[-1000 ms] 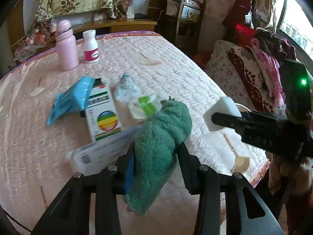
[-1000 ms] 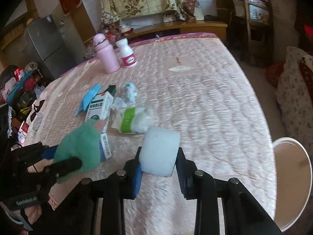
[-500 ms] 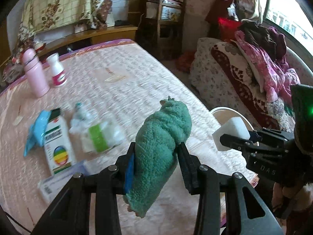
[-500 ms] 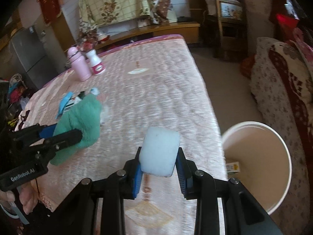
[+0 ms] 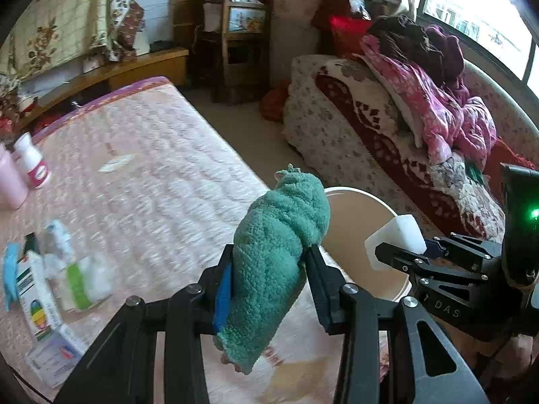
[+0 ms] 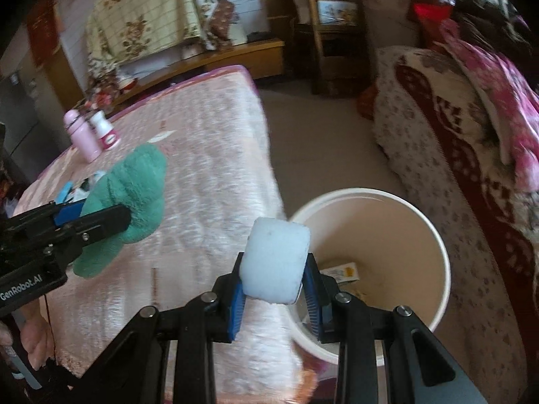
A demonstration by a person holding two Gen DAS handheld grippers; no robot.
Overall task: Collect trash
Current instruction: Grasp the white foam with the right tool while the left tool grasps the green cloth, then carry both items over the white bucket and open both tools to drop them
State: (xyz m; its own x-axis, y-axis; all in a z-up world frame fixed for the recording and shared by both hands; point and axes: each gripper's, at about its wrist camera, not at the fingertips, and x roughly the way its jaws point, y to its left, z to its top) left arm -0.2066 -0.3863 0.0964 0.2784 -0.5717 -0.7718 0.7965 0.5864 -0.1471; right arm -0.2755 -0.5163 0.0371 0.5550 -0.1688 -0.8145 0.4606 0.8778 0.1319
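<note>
My left gripper (image 5: 269,282) is shut on a rolled green towel (image 5: 276,252) and holds it above the bed's right edge; it also shows in the right wrist view (image 6: 131,198). My right gripper (image 6: 274,286) is shut on a white sponge block (image 6: 274,264), held over the near rim of a cream trash bucket (image 6: 434,235) that stands on the floor beside the bed. The sponge (image 5: 395,240) and bucket (image 5: 363,222) also show in the left wrist view. A small box (image 6: 340,272) lies inside the bucket.
On the pink quilted bed (image 5: 151,181) lie a crumpled plastic bottle (image 5: 81,279), a medicine box (image 5: 35,299), a blue packet (image 5: 10,269) and a paper pack (image 5: 54,353). A pink flask (image 6: 82,138) and white bottle (image 6: 104,131) stand farther back. A sofa with clothes (image 5: 421,118) is right.
Both grippers have swung right, away from the litter on the bed toward the bucket. The sponge now hangs over the bucket's rim. Both still hold their loads.
</note>
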